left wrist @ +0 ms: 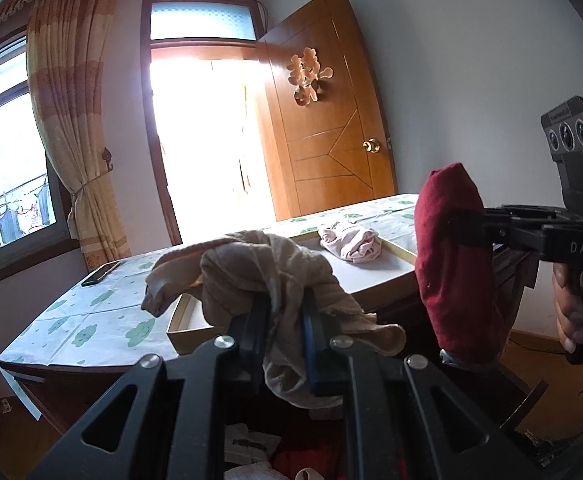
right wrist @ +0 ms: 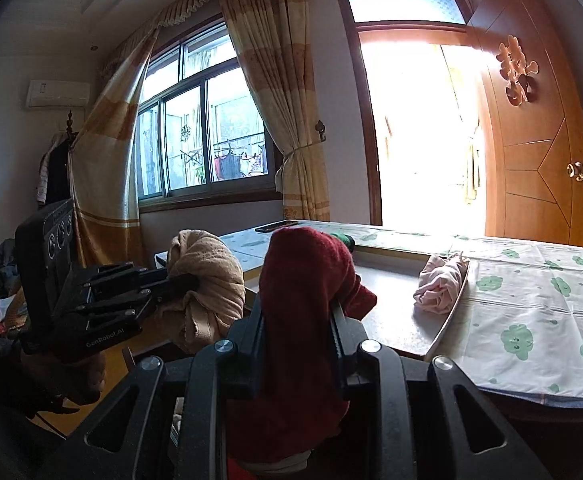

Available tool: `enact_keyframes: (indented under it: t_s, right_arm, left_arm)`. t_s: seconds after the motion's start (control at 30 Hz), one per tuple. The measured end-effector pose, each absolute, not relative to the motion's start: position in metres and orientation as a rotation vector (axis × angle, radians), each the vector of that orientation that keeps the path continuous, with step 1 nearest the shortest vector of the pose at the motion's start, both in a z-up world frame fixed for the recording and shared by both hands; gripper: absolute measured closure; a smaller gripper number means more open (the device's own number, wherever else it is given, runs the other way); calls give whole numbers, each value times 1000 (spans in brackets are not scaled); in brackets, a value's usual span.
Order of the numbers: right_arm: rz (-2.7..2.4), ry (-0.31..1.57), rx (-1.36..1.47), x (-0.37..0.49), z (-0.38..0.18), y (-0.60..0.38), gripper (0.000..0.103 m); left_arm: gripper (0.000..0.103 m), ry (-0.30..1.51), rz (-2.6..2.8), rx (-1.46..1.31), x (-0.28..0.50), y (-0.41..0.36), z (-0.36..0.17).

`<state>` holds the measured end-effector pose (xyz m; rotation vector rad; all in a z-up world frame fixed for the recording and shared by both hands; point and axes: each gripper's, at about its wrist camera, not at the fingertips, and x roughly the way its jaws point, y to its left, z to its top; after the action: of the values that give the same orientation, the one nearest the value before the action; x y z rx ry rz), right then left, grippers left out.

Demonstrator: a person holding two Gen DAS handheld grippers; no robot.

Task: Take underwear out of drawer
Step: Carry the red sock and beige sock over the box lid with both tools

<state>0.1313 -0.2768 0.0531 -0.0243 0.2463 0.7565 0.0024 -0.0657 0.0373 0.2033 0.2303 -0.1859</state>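
My left gripper is shut on beige underwear, held up in the air before the table; it also shows in the right wrist view. My right gripper is shut on dark red underwear, also lifted; that piece hangs at the right of the left wrist view. A pink piece of underwear lies in a shallow wooden tray on the table, seen too in the right wrist view. The open drawer below holds more clothes, mostly hidden by the left gripper.
The table has a white cloth with green cloud prints. A black phone lies at its far left corner. An open wooden door, a bright doorway and a curtained window stand behind.
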Motion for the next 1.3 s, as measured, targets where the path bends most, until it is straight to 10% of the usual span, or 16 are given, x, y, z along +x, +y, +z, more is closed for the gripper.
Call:
enact_keyframes:
  t_s: [1.3]
  right_arm:
    - [669,354,-5,285,127,-251,74]
  left_arm:
    - [90,358,-195,412,158,-98,79]
